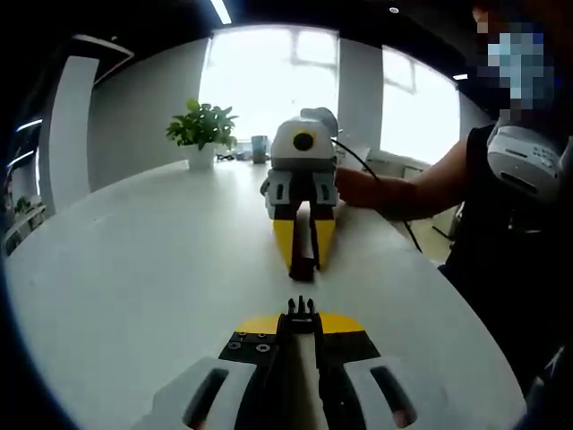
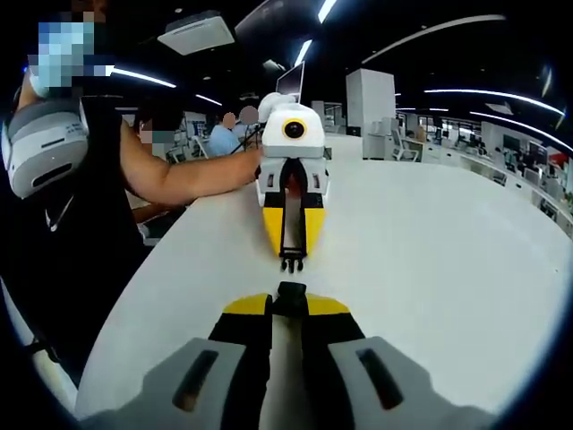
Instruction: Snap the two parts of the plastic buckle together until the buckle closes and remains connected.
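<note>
While each tool (image 1: 302,315) (image 2: 289,296) clamps one small, stiff, light buckle half (image 1: 302,307) (image 2: 291,289) by its tail, the mating ends face each other, apart.

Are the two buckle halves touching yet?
Apart. The right gripper view shows bare white table between the pronged half, held by the left gripper, and the socket half.
</note>
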